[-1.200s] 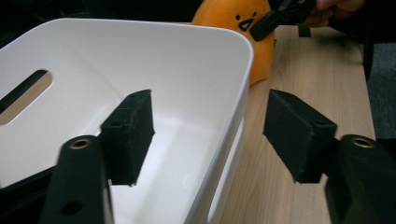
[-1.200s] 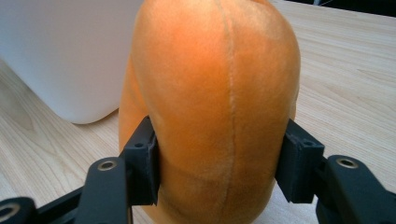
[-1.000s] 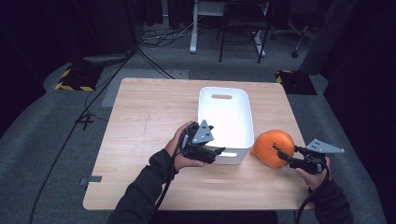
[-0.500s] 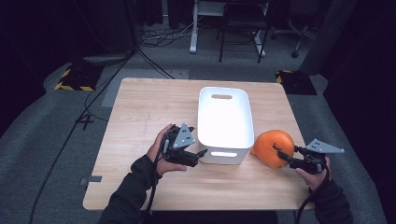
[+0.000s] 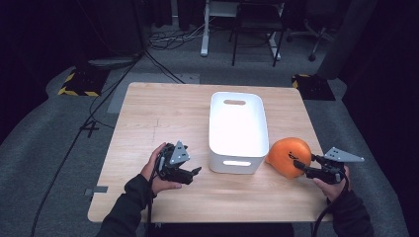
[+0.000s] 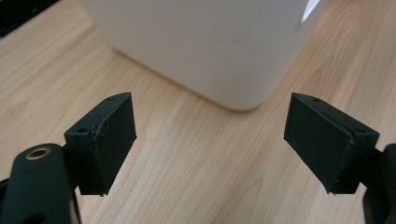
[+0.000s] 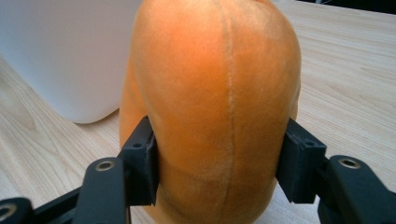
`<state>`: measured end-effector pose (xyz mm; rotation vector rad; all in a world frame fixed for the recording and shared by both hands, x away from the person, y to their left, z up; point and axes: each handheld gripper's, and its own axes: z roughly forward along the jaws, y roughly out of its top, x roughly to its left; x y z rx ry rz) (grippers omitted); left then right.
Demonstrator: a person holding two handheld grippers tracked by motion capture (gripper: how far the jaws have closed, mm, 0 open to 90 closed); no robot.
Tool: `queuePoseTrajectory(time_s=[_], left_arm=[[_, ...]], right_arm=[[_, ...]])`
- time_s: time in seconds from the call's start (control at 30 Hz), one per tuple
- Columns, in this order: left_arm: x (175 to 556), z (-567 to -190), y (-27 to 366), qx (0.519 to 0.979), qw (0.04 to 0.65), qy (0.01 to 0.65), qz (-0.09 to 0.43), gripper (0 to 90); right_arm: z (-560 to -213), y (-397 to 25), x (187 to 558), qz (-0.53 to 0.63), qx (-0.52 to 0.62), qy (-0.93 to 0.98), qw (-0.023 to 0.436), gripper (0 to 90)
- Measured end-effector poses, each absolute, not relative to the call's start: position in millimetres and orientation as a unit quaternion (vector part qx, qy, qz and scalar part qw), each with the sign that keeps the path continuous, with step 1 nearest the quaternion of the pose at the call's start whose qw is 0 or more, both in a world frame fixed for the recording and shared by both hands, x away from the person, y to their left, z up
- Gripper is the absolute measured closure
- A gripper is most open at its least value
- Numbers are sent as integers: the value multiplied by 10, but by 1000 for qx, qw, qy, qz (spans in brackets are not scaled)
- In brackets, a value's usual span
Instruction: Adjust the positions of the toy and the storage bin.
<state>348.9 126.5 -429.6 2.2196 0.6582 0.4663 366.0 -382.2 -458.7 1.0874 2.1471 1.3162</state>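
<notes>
- My right gripper [image 7: 217,163] is clamped on the orange plush ball [image 7: 210,107]; both pads press into its lower flanks, and most of its bulk swells above and ahead of my jaws.
- The grip sits low on a soft, rounded body. I judge the fabric could squeeze out from between the pads if I lift fast or tilt, and the ball would roll off.
- The white bin [image 5: 237,131] stands just beyond and to the left of my right jaws, near the ball. Swinging left without rising first would likely knock the ball against its wall and shove the bin across the wooden table [image 5: 148,113].
- My left gripper [image 6: 210,140] is spread wide and holds nothing; the bin's rounded corner lies straight ahead, between and beyond the two pads.
- With my left jaws low over the wood, a forward nudge could bump that corner and shift the bin just as the ball arrives.
- The ball is broad beside the bin's opening, so an off-centre drop might catch the rim.
</notes>
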Motion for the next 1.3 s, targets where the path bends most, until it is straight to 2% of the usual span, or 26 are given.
queuePoseTrajectory(time_s=[0.5,0.97,1.17,1.3], left_arm=[[3469,-4710,1468,887,315,284,184,172],[3324,-4961,1735,873,317,335,157,173],[3288,-5023,1858,854,340,370,132,158],[3286,-5022,1878,855,340,367,134,157]], right_arm=[[-4593,-3830,3666,473,387,767,195,410],[-4599,-3833,3678,473,390,766,193,414],[-4593,-3814,3676,471,394,765,192,415],[-4595,-3816,3678,471,391,767,195,416]])
